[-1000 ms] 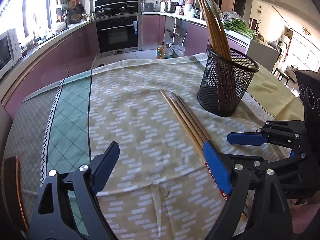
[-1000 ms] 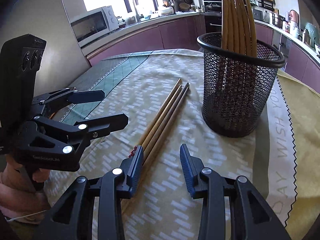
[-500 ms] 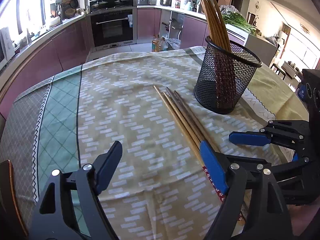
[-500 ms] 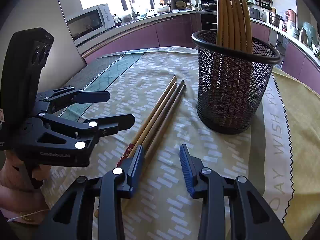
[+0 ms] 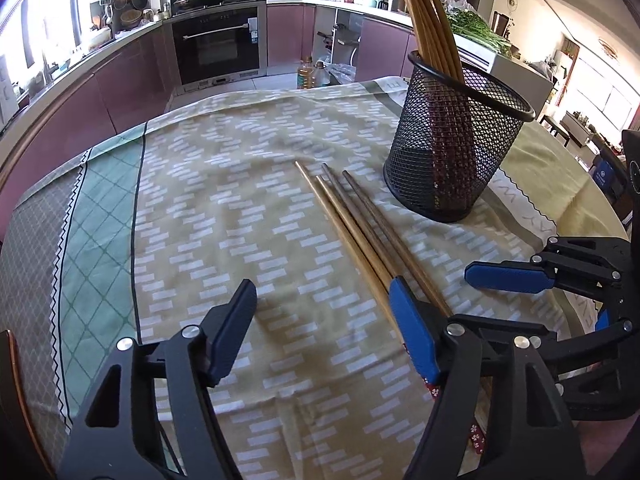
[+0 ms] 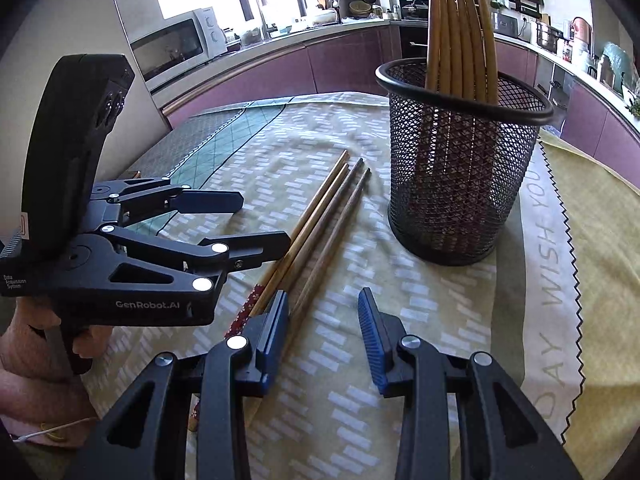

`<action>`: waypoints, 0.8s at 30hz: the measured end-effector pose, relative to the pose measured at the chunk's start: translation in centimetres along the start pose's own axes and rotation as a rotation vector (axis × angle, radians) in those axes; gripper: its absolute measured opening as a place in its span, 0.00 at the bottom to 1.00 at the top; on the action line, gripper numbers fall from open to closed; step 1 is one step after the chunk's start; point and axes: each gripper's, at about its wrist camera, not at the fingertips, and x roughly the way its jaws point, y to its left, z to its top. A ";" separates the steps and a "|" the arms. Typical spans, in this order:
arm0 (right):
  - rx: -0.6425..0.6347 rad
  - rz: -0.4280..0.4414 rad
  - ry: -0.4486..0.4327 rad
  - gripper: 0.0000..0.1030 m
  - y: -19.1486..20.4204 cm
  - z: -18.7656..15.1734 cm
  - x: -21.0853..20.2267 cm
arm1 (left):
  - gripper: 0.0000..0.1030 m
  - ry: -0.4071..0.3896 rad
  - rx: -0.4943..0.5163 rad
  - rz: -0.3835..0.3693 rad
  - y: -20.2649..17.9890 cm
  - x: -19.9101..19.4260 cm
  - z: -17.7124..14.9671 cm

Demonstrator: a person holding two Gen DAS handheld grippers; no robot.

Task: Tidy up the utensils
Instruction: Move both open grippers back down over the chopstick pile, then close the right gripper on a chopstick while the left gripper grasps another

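Nearest, the left tool hangs over the patterned cloth on the surface, its jaws apart with only cloth between them, and they have just been closing; its right pad sits just beside the loose chopsticks. The right tool hovers half open and empty, the chopstick handles running under its left finger. Farther off stands the black mesh holder, upright, with more chopsticks inside.

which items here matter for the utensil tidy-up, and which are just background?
Job:
- four loose chopsticks on the tablecloth
- mesh holder, chopsticks already standing in it
- left tool, open
- right tool, open

Background:
- microwave
- oven
- oil bottles
- greens
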 end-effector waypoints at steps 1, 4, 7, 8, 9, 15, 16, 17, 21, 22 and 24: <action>0.000 0.000 0.000 0.33 0.0 0.0 0.0 | 0.63 0.001 0.001 0.000 0.0 0.0 0.0; -0.002 -0.001 0.000 0.33 0.0 0.0 0.0 | 0.51 0.006 0.008 0.008 -0.1 -0.1 0.1; -0.005 -0.004 0.001 0.33 0.1 0.0 0.0 | 0.46 0.024 0.019 0.022 -0.2 0.2 0.1; -0.006 -0.005 0.001 0.33 0.1 0.0 0.0 | 0.46 0.026 0.025 0.028 -0.3 0.2 0.0; -0.004 -0.006 0.000 0.33 0.1 0.0 0.1 | 0.46 0.024 0.020 0.024 -0.3 0.1 0.1; 0.003 -0.002 -0.001 0.33 0.1 -0.1 0.0 | 0.48 0.014 -0.025 -0.042 0.3 -0.3 0.3; 0.004 -0.001 -0.001 0.33 0.1 -0.1 0.0 | 0.48 0.016 -0.022 -0.045 0.1 -0.2 0.3; 0.004 -0.001 -0.001 0.33 0.1 -0.1 -0.1 | 0.48 0.018 -0.015 -0.044 -0.1 -0.1 0.4; -0.002 -0.004 0.000 0.33 0.2 -0.1 -0.1 | 0.50 0.021 0.003 -0.033 -0.5 0.3 0.5; -0.004 -0.006 0.001 0.33 0.2 0.0 -0.1 | 0.50 0.021 0.007 -0.022 -0.5 0.4 0.6; -0.007 -0.010 0.001 0.33 0.3 0.1 -0.1 | 0.46 0.031 0.016 -0.010 -0.4 0.7 0.8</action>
